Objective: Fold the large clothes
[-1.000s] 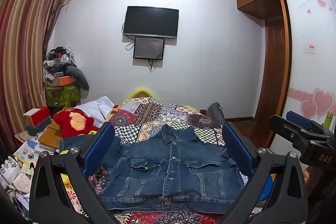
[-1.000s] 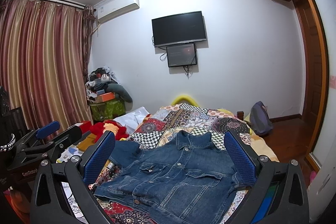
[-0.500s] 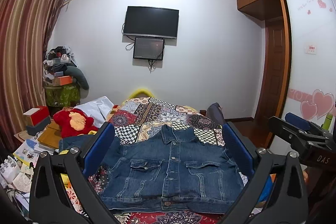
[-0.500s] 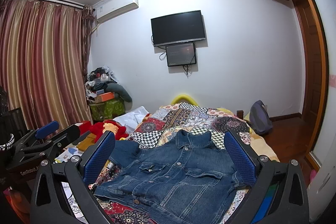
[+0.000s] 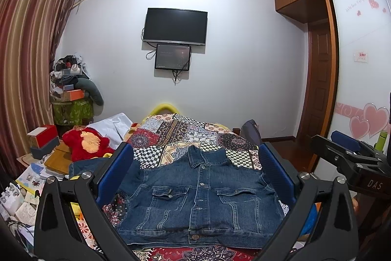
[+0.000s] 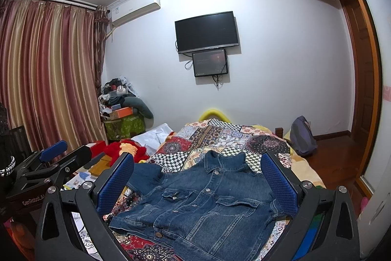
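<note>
Denim jacket (image 5: pixel 200 199) lies flat, front up, buttoned, collar toward 12 o'clock, on the bed's patchwork quilt (image 5: pixel 185 133). Heavy blue twill, metal buttons, two flap pockets. Left gripper (image 5: pixel 196 177) jaws wide apart, textured blue pads, holding nothing, above the jacket. Right gripper (image 6: pixel 198 182) likewise spread and empty. Red plush toy (image 5: pixel 85 143) at 10 o'clock.

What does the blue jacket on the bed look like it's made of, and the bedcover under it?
Jacket: apparently denim, matte dark blue with faded seams, pale stitching and shiny metal-looking buttons.
Bedcover: probably thin printed woven fabric, matte, with flat patchwork-style checks and medallions; whether it is printed or truly pieced can't be told.
</note>
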A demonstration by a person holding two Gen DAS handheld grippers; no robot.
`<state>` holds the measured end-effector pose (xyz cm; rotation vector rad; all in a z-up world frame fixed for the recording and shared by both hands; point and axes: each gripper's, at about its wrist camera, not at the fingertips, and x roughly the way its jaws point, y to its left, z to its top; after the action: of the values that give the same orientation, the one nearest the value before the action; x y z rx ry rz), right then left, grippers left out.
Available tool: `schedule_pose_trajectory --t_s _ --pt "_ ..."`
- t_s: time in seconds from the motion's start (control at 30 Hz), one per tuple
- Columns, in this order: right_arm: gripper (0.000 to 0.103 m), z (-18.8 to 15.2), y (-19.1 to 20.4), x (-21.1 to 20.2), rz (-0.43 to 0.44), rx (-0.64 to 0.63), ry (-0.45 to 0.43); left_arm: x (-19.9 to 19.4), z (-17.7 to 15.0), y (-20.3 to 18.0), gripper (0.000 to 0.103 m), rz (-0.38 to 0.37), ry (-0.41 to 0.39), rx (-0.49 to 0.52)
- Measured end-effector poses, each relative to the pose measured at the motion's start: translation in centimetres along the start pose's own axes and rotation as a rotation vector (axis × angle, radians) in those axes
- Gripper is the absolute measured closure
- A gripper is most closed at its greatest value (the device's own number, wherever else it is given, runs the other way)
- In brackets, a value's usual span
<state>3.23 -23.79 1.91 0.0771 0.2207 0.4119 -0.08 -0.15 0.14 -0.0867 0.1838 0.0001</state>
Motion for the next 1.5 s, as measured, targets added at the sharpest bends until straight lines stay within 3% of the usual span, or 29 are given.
schedule_pose_trajectory --t_s 0.4,0.73,0.93,1.17,1.3,1.5 --pt "0.000 -0.7 0.1 0.7 -0.010 0.003 0.020 0.7 -0.3 0.3 0.000 0.000 0.021 -0.010" --pt "0.000 -0.2 0.3 4.2 -0.013 -0.003 0.065 4.5 -0.4 2.4 0.000 0.015 0.068 -0.038" --pt "0.000 0.7 0.2 10.3 0.004 -0.008 0.124 9.7 -0.2 5.3 0.000 0.075 0.134 -0.020" --pt "0.000 1.3 -0.9 20.4 0.034 0.029 0.246 17.9 -0.4 11.6 0.000 0.141 0.261 -0.063" --pt "0.000 0.7 -1.6 26.8 0.059 0.021 0.333 22.5 -1.6 16.0 0.000 0.183 0.356 -0.107" --pt "0.000 -2.0 -1.6 34.2 -0.007 -0.069 0.443 28.5 -6.3 23.9 0.000 0.216 0.546 -0.275"
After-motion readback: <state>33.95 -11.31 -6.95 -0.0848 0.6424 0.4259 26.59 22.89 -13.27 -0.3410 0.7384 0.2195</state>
